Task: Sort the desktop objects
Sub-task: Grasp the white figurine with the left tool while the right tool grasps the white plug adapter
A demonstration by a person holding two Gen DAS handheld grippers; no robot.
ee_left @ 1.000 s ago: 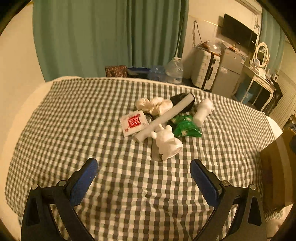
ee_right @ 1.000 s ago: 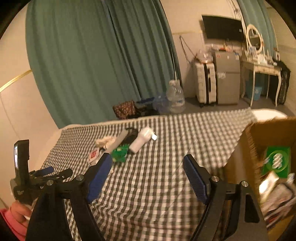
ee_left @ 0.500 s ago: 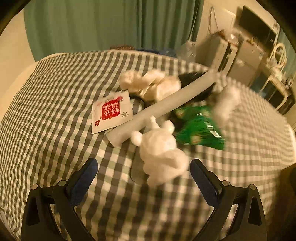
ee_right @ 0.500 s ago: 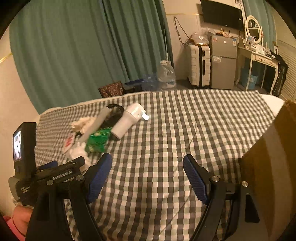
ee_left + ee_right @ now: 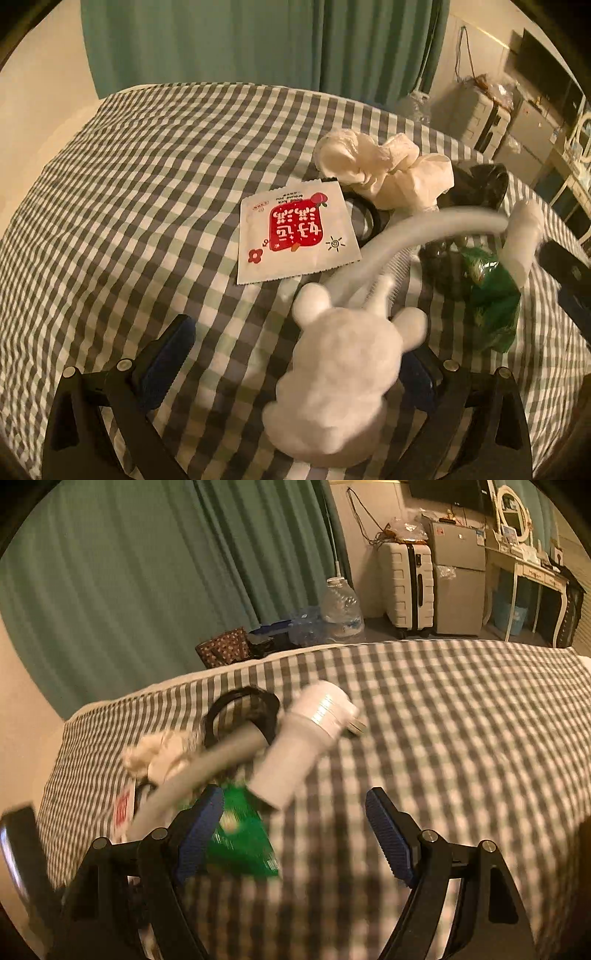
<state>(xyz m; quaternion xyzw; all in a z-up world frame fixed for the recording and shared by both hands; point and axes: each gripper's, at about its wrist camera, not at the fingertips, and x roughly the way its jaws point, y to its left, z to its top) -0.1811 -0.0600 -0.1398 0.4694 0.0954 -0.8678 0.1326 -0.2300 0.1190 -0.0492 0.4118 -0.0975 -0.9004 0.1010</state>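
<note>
A pile of objects lies on the checked tablecloth [image 5: 129,192]. In the left wrist view, a white plush toy [image 5: 340,376] sits between the open fingers of my left gripper [image 5: 291,365], nearer the right finger. Beyond it lie a white and red packet [image 5: 295,232], a long white tube [image 5: 413,240], crumpled white tissue [image 5: 384,166], a green bag [image 5: 491,302] and a white bottle [image 5: 524,236]. My right gripper [image 5: 295,834] is open and empty; its left finger is over the green bag [image 5: 243,838], with the white bottle [image 5: 299,753] just ahead.
A black round object [image 5: 243,712] lies behind the tube [image 5: 199,771]. Green curtains [image 5: 147,572], a water jug [image 5: 340,609], a white suitcase [image 5: 406,583] and a small fridge [image 5: 458,576] stand beyond the table. The table's right part [image 5: 461,720] shows only cloth.
My left gripper has moved forward and down until the plush toy sits between its fingers. My right gripper has moved left and closer to the pile, away from the cardboard box.
</note>
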